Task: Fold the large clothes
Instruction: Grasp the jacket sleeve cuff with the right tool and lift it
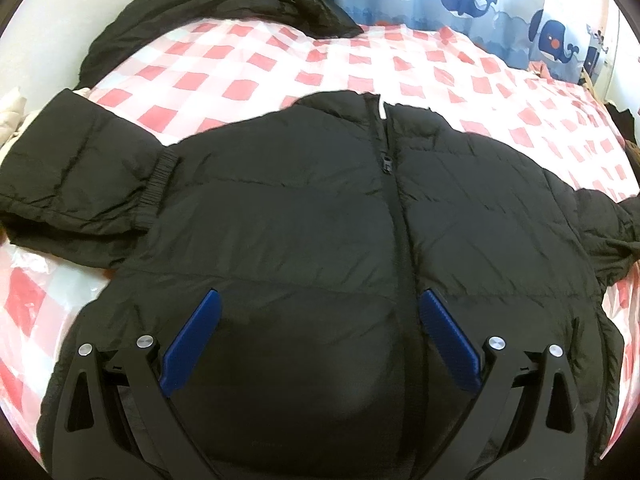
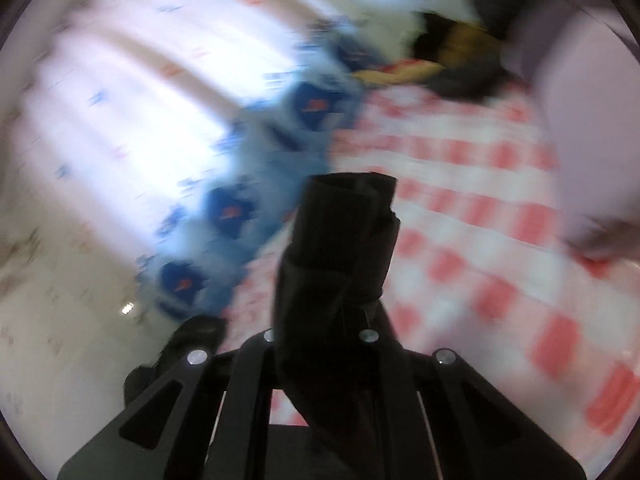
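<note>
You've got the jacket (image 1: 320, 216) sleeve cuff (image 2: 344, 240) clamped in your right claw (image 2: 320, 336), left claw (image 1: 316, 336) hanging wide open over the hem, so swing that sleeve across the chest next.

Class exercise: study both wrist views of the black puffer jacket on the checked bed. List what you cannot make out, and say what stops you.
- Left wrist view: the black puffer jacket's hem is cut off by the bottom edge.
- Its far sleeve end is cut off by the lens rim.
- Right wrist view: motion blur smears the checked bedcover.
- Right gripper's fingers are hidden by clamped black fabric.
</note>
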The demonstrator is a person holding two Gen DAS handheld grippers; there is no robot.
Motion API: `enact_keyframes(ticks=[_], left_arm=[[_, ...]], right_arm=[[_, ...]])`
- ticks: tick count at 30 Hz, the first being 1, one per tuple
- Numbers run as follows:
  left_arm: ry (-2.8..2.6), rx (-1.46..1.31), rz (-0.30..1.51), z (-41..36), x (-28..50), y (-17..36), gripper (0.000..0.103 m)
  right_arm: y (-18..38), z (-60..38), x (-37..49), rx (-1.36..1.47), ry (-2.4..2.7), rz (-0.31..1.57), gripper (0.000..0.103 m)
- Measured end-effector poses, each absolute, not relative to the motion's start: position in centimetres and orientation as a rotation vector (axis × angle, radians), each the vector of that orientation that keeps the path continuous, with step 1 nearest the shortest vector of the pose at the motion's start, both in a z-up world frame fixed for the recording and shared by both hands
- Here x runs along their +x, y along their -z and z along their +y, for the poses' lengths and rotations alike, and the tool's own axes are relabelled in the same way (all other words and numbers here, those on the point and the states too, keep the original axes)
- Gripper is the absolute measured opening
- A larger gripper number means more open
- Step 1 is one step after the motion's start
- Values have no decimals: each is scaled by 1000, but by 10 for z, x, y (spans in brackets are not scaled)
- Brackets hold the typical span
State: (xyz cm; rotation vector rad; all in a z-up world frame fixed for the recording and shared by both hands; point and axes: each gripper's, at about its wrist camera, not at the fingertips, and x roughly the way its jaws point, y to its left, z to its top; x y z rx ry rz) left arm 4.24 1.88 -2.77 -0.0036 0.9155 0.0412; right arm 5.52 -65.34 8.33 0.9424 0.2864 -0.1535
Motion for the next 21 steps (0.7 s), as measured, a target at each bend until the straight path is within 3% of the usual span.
enact_keyframes(ticks=[11, 15, 21], left_arm=[[-108, -53, 862, 78, 25, 4, 96], [-157, -120, 848, 125, 17, -4, 96], [-215, -204, 827, 181, 4, -13, 96]], right_arm=[[-210, -394, 155, 697, -293, 271, 8], [-209, -297, 181, 631, -397, 327, 8], [-152, -177, 200, 556, -487, 474, 8]])
